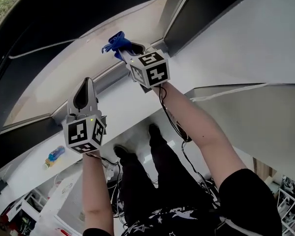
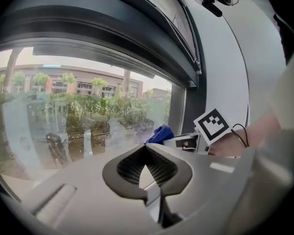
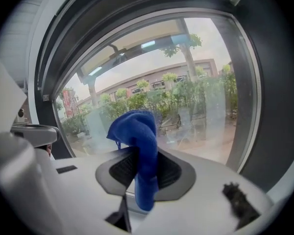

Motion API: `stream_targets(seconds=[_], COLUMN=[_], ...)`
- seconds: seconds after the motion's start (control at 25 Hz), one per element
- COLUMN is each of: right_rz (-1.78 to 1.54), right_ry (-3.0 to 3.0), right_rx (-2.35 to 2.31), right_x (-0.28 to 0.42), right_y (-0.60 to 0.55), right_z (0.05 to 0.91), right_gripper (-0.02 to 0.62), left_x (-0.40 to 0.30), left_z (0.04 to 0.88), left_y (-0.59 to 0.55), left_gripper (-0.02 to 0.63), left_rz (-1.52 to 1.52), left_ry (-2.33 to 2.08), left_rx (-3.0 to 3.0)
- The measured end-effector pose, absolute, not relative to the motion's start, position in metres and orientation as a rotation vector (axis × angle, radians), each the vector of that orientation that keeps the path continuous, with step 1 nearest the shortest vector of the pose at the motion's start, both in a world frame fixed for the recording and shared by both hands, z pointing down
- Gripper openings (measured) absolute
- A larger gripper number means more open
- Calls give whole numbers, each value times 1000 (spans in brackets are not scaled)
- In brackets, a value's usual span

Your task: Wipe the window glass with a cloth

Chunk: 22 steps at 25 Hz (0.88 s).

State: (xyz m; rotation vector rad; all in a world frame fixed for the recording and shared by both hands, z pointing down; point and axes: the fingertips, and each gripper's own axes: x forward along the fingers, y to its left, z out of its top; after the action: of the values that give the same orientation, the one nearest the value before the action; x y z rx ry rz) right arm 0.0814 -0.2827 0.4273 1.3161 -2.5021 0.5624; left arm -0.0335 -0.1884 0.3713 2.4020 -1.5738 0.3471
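While going from near to far, look first at the left gripper (image 2: pixel 146 148): tips shut tight together, nothing in between, down low and back from the work. Could bump the window if swung up without looking.

Next, up higher, find the right gripper (image 3: pixel 139 153), squeezed shut on the blue cloth (image 3: pixel 138 129). Pinched only in the middle, with a floppy lump sticking out in front and a tail hanging down below. Sits by the right-hand side of the window glass (image 3: pixel 196 106), very near it; cannot tell if touching.

Might slip out if rubbed hard, because of that small pinch. Might fold away too, and then let the hard tips knock or scratch the pane. Watch the dark frame (image 3: pixel 245 106) close beside the cloth: easy to snag there.

Farther out, past the glass, just trees (image 3: pixel 186 94) and a building (image 3: pixel 152 77).
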Motion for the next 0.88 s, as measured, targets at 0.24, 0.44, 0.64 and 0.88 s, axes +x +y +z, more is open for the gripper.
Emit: stream_targets(seconds=[0.24, 0.44, 0.64, 0.88], right_rz=[614, 662, 678, 701], right_ry=[-2449, -2379, -2286, -2229], right_rx=[1455, 1620, 1749, 1825], right_x=[168, 228, 277, 299], right_y=[-308, -323, -335, -337], right_z=[432, 434, 434, 436], right_gripper=[86, 86, 86, 86], left_x=[32, 59, 76, 95], left_z=[373, 374, 372, 372], left_y=[-209, -215, -226, -229], left_gripper=[8, 8, 8, 8], left_rz=[373, 415, 402, 411], left_ry=[-1519, -1479, -1480, -1438], left_rx=[2436, 2477, 2475, 2510])
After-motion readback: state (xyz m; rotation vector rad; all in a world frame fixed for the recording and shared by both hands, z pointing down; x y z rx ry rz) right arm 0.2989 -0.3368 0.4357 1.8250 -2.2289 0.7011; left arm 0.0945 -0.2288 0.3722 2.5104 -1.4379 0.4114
